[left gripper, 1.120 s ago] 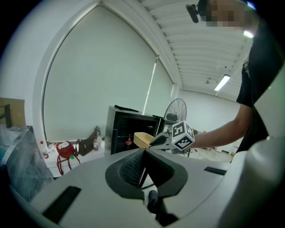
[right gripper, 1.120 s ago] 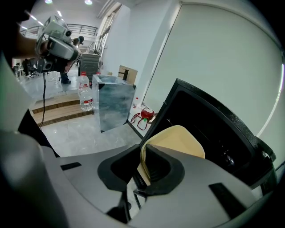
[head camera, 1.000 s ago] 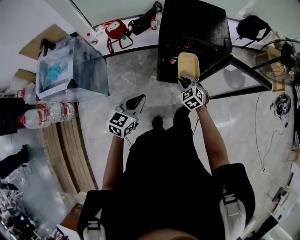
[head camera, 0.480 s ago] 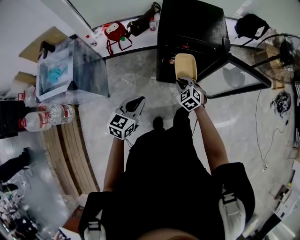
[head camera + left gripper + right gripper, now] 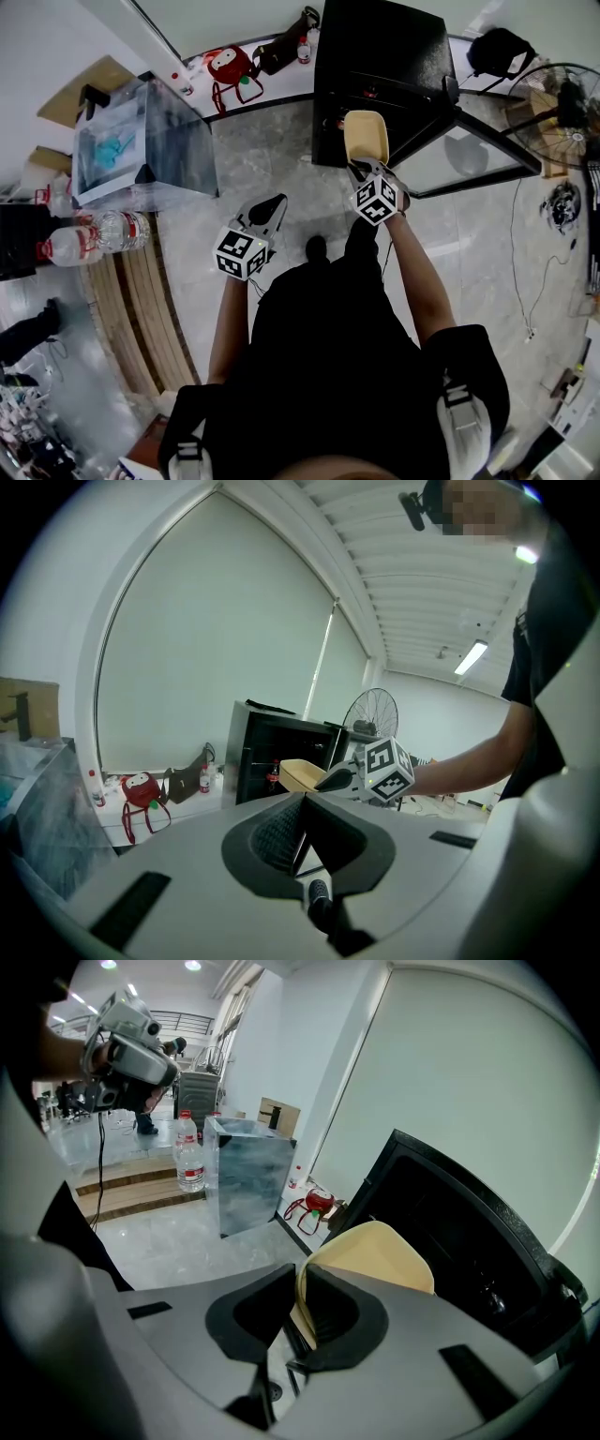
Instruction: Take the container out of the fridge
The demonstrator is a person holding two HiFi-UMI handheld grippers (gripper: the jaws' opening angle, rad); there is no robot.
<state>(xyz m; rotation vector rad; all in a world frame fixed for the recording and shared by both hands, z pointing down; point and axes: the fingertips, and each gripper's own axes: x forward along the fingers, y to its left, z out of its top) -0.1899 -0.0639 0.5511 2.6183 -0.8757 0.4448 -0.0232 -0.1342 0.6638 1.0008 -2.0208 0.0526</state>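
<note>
Just before the open black fridge [image 5: 375,56], right hand-held gripper [image 5: 364,167] clamped on the near rim of the cream container [image 5: 366,136], left hand-held gripper [image 5: 267,208] nearer and to its left, jaws together, empty.

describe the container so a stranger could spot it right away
Find the black fridge standing open against the far wall. Just in front of its opening, the right gripper pinches the container by its rim. It is the only pale yellow, shallow, round-cornered tub there.
</note>
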